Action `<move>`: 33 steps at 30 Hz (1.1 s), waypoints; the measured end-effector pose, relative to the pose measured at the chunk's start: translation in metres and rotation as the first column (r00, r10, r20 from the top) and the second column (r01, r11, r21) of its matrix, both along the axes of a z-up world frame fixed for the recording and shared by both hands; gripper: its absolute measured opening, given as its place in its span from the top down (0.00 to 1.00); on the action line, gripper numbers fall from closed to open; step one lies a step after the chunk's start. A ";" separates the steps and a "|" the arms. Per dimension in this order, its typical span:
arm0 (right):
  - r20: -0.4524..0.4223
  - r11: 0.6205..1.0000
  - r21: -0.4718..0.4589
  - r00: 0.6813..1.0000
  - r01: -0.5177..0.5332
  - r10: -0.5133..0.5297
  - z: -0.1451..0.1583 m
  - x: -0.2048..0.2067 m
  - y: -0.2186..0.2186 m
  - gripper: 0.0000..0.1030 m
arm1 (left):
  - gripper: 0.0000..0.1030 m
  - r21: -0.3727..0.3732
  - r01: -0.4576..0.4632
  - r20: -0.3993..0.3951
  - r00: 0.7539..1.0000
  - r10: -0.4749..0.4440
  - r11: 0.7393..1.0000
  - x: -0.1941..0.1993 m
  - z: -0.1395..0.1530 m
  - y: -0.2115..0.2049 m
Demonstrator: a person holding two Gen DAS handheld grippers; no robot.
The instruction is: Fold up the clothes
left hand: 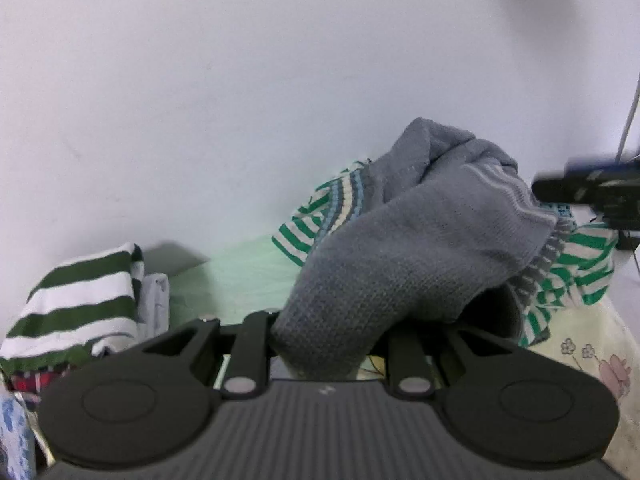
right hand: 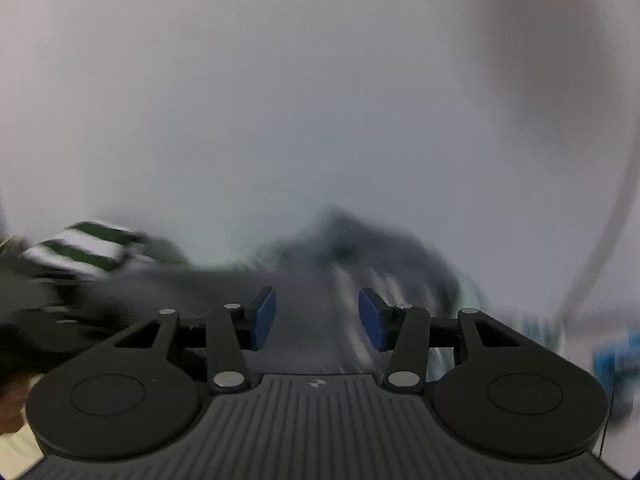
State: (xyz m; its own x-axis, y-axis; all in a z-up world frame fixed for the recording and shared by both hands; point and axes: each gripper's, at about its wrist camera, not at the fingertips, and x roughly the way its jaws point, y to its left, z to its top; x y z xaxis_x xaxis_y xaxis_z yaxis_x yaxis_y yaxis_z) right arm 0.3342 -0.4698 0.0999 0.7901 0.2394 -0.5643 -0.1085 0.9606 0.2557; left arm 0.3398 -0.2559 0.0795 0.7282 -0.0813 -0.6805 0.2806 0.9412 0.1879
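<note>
Left tool [left hand: 328,344] clenched on grey knit garment [left hand: 400,256], lifted off the bed [left hand: 568,344] prob. to shake it flat for folding; right tool [right hand: 316,316] released w/ nothing between blue pads [right hand: 264,316].

A bedroom at home, we think.
We see a floral sheet [left hand: 592,360] spread under heaps of laundry: a grey knit [left hand: 400,240], a green-striped top [left hand: 76,300], all against a plain white wall [left hand: 240,80].
</note>
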 end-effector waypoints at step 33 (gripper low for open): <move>-0.264 0.796 0.361 0.765 -0.486 0.587 -0.053 -0.174 0.054 0.89 | 0.75 -0.004 -0.076 -0.183 0.980 0.074 0.997 -0.200 -0.029 0.048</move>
